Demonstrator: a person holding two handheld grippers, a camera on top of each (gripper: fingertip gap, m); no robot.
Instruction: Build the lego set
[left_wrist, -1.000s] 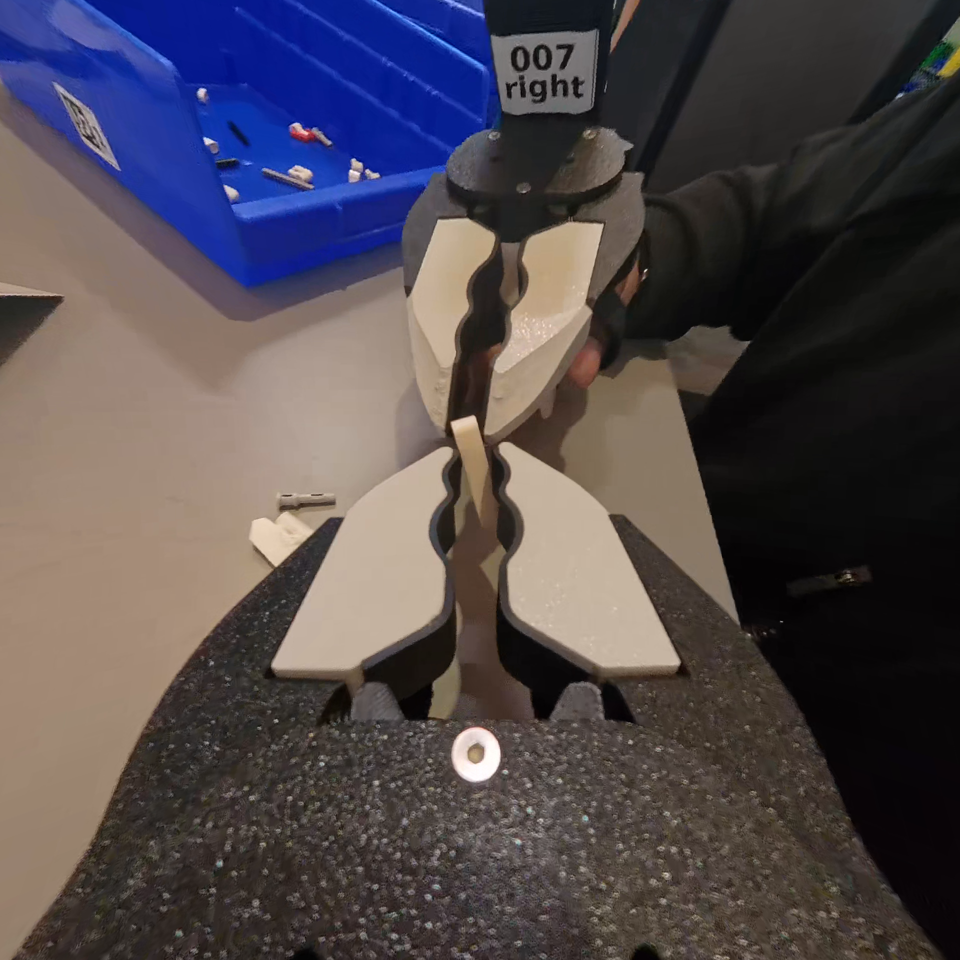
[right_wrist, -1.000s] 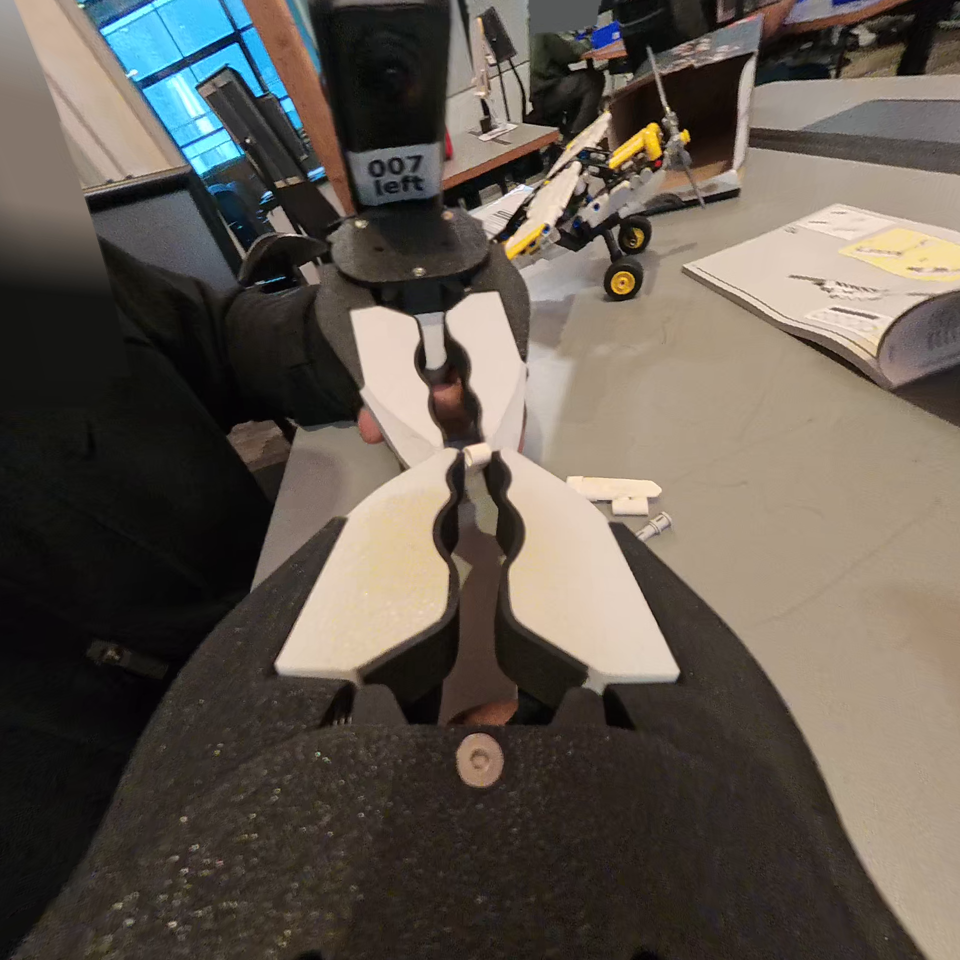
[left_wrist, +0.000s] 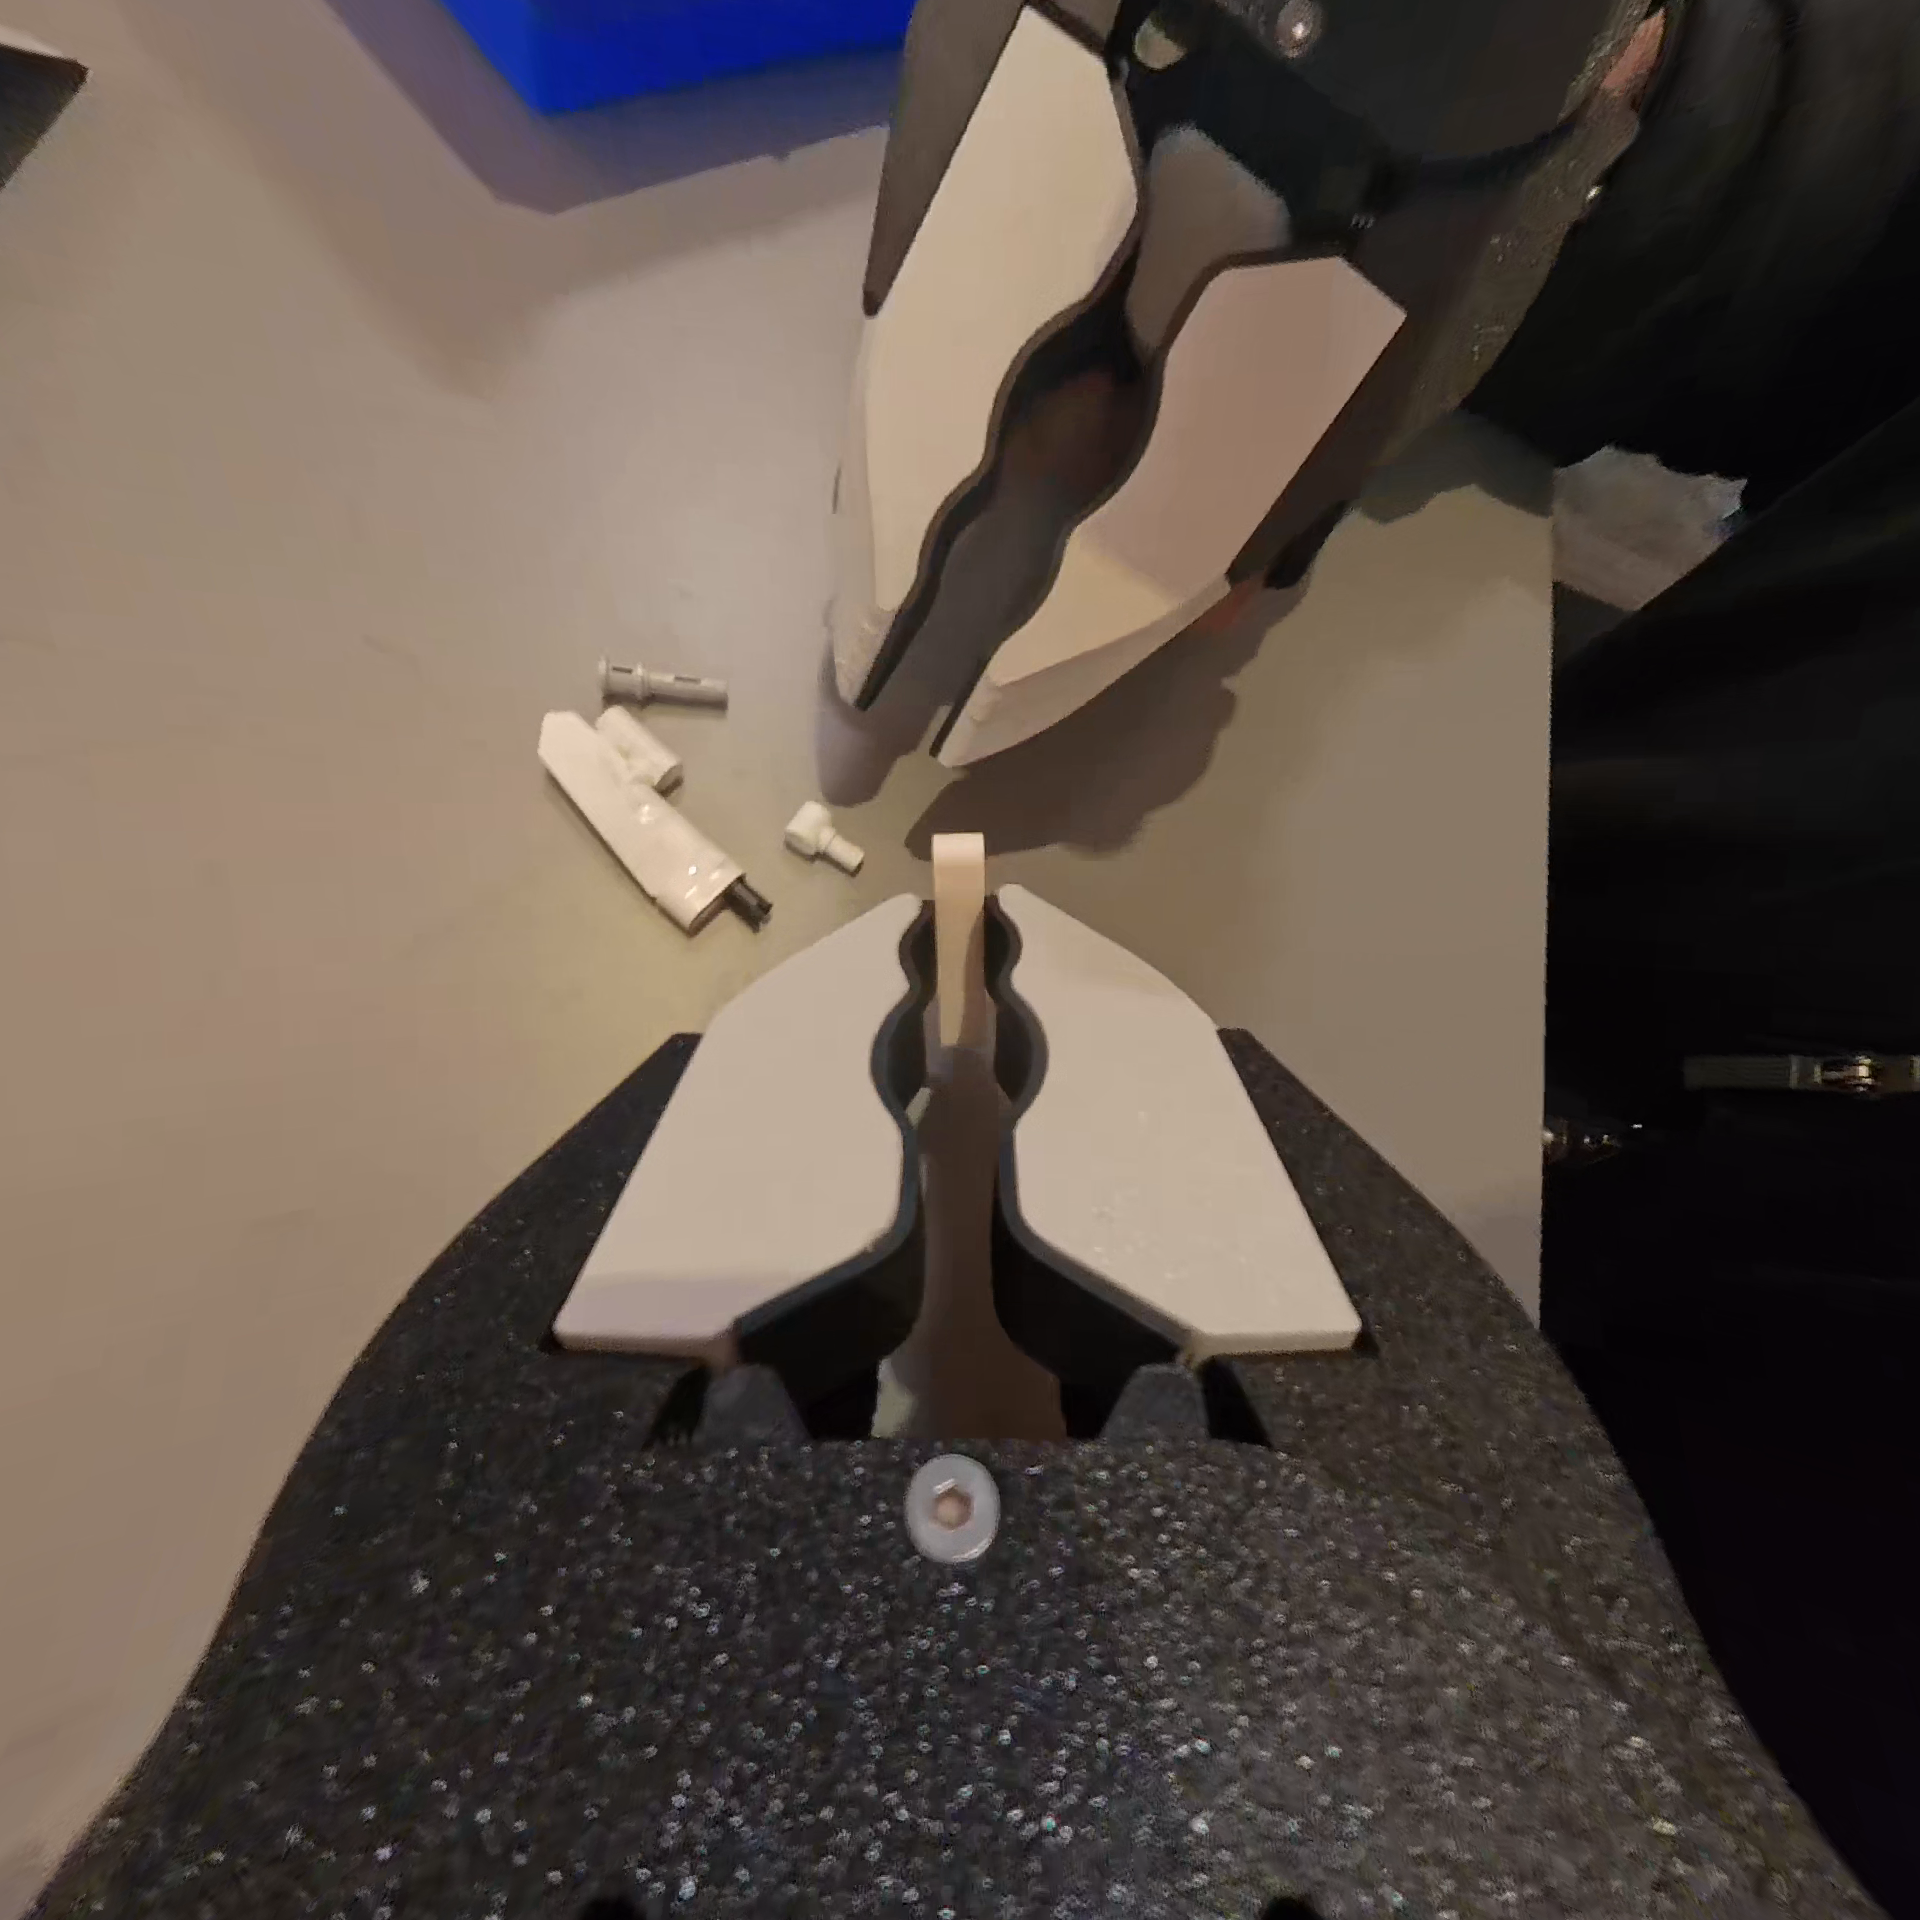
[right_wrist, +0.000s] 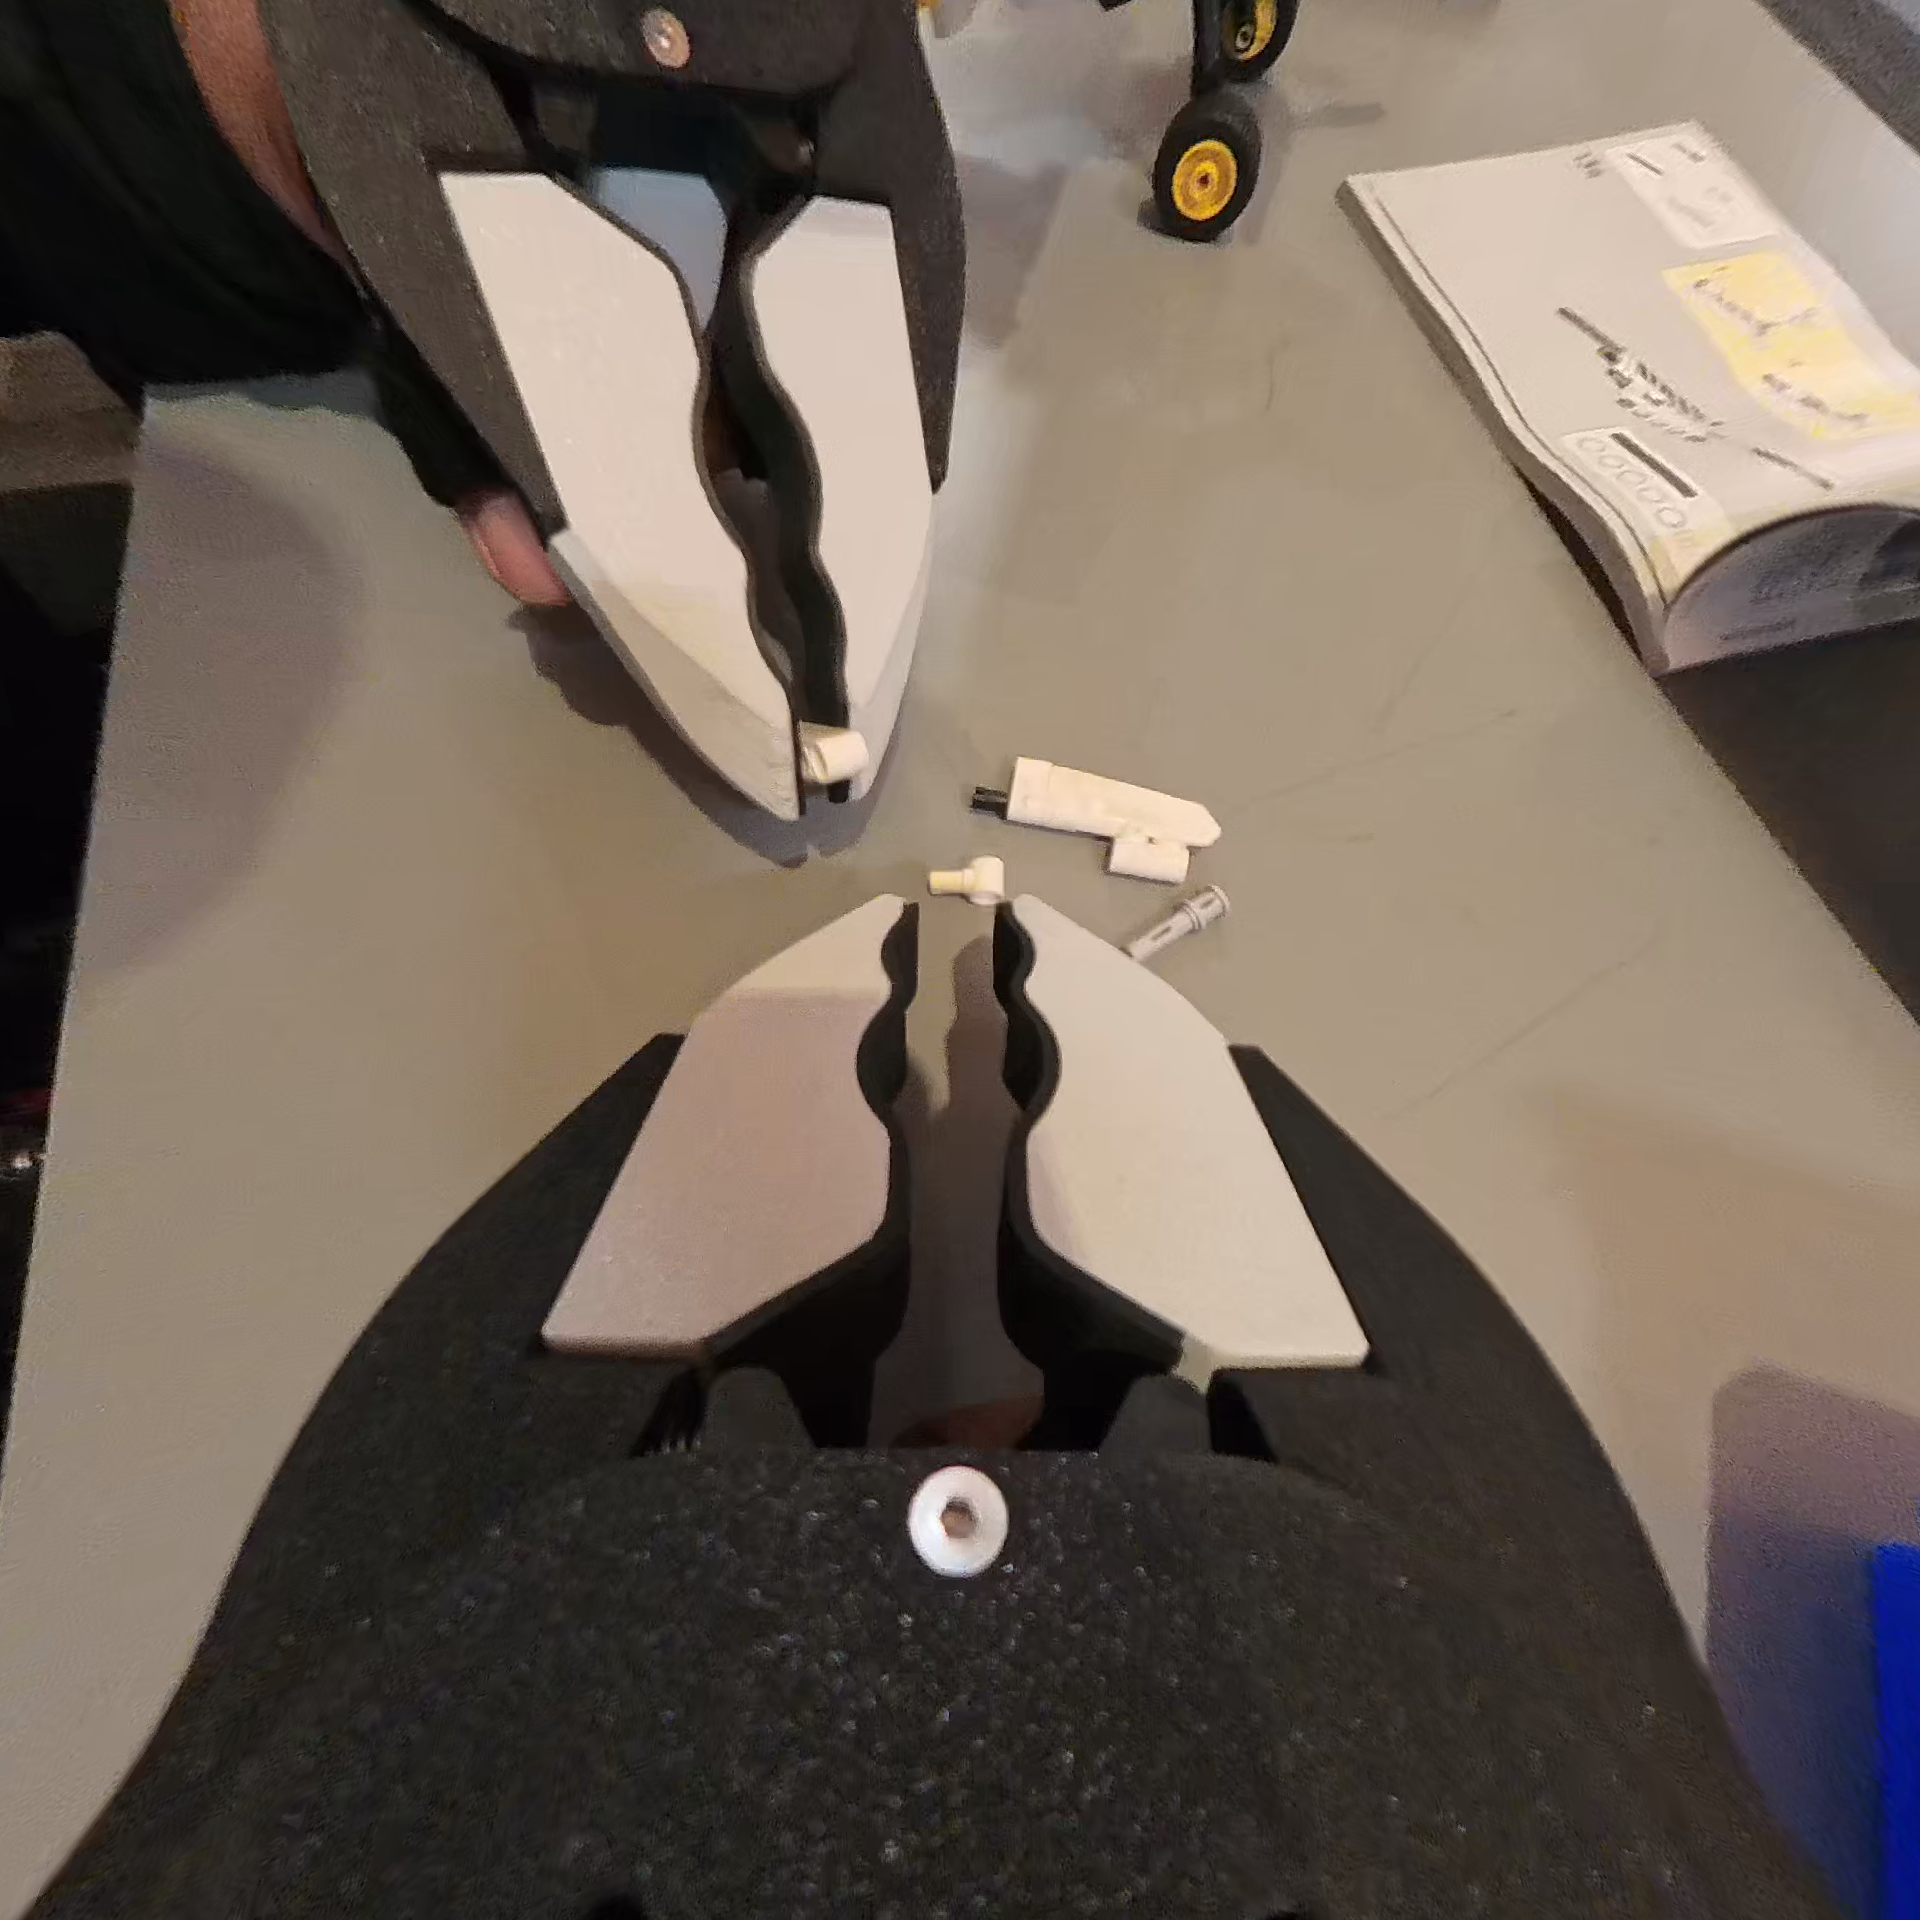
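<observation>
Both grippers pull apart: right gripper (right_wrist: 956, 909) now released, jaws bare, small white elbow piece (right_wrist: 968, 876) on the grey table (right_wrist: 1351, 1039) just past its tips; left gripper (left_wrist: 961, 914) clenched on a cream beam (left_wrist: 956, 935), white assembly (right_wrist: 1101, 810) and grey pin (right_wrist: 1179, 920) beside

Two tools show: the left tool (left_wrist: 961, 914) pinches one cream beam (left_wrist: 956, 935), the right tool (right_wrist: 956, 909) gapes bare. On the desk (right_wrist: 1351, 1039) at one o'clock lie three loose pieces: one white elbow connector (right_wrist: 971, 878), one white block assembly (right_wrist: 1112, 816), one grey pin (right_wrist: 1179, 925). One open booklet (right_wrist: 1683, 395) sits at two o'clock, one yellow-hubbed wheel (right_wrist: 1205, 177) at twelve.
</observation>
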